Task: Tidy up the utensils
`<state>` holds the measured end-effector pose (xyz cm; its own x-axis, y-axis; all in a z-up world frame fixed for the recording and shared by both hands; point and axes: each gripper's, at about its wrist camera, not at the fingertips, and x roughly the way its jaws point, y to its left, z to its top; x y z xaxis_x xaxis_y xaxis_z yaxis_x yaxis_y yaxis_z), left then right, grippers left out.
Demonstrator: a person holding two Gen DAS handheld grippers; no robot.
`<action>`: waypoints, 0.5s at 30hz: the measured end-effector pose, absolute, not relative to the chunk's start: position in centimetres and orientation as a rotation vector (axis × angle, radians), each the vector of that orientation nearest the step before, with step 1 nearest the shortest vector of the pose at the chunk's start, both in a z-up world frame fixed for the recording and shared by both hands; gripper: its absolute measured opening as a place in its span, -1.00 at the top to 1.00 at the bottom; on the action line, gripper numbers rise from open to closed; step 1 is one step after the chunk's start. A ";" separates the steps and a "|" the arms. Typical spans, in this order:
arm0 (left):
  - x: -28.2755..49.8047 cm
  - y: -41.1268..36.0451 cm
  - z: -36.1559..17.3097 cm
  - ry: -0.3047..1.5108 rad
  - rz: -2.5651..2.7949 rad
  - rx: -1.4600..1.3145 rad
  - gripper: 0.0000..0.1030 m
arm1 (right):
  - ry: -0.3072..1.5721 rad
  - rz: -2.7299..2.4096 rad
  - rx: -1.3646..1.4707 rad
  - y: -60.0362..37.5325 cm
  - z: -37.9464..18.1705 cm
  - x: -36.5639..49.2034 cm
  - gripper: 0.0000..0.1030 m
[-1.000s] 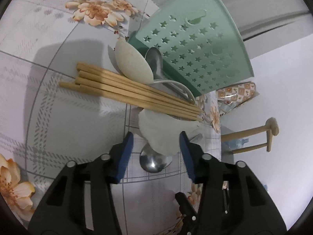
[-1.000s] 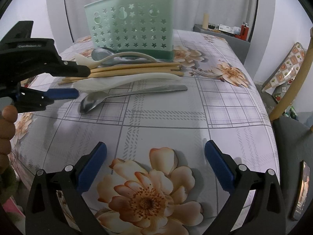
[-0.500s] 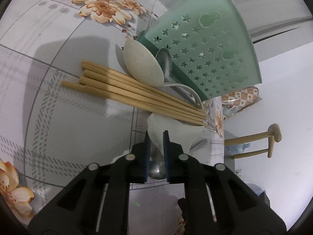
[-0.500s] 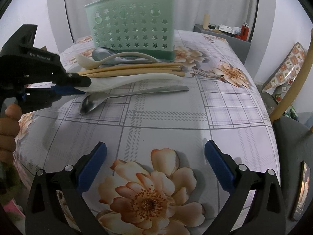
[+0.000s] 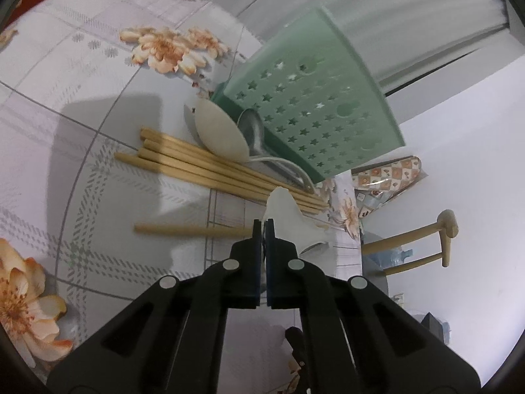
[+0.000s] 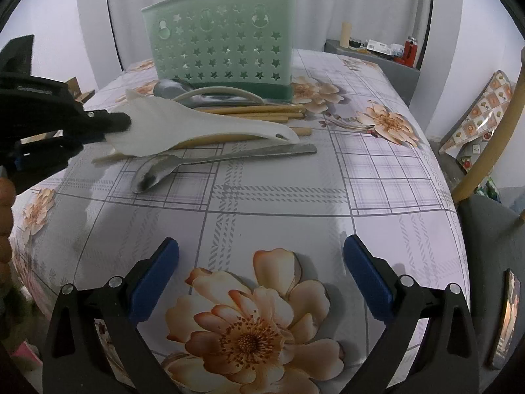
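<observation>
My left gripper [image 5: 263, 226] is shut on the bowl end of a white plastic spoon [image 5: 284, 216] and holds it lifted above the table; it also shows in the right wrist view [image 6: 183, 128], gripper [image 6: 111, 123] at its left end. Beneath lie wooden chopsticks [image 5: 210, 167], one loose chopstick [image 5: 187, 229] and a steel spoon [image 6: 210, 161]. A second white spoon [image 5: 220, 134] and another steel spoon [image 5: 254, 131] lie against the green star-holed utensil basket [image 6: 223, 49]. My right gripper [image 6: 261, 279] is open and empty near the front edge.
The table has a floral plaid cloth [image 6: 295, 203]. A wooden chair [image 6: 485, 157] stands at the right edge. A grey shelf with small items [image 6: 377, 52] is at the back right. A hand [image 6: 5, 216] holds the left gripper.
My left gripper closed on the white spoon's bowl and lifted it off the chopsticks. One chopstick has rolled apart from the bundle. The right gripper has not moved.
</observation>
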<state>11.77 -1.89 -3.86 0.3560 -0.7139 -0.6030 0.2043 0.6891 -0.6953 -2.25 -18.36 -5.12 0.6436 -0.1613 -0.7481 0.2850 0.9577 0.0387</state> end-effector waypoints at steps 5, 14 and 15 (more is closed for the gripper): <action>10.4 -1.2 -2.2 0.976 -0.650 -0.533 0.99 | 0.833 -0.255 0.159 -18.4 -5.1 -2.2 -0.88; 8.6 0.8 0.1 0.860 -0.690 -0.546 0.99 | 0.835 -0.258 0.161 -18.3 -5.1 -2.2 -0.88; 8.5 1.0 0.3 0.851 -0.692 -0.549 0.99 | 0.836 -0.260 0.161 -18.3 -5.1 -2.2 -0.88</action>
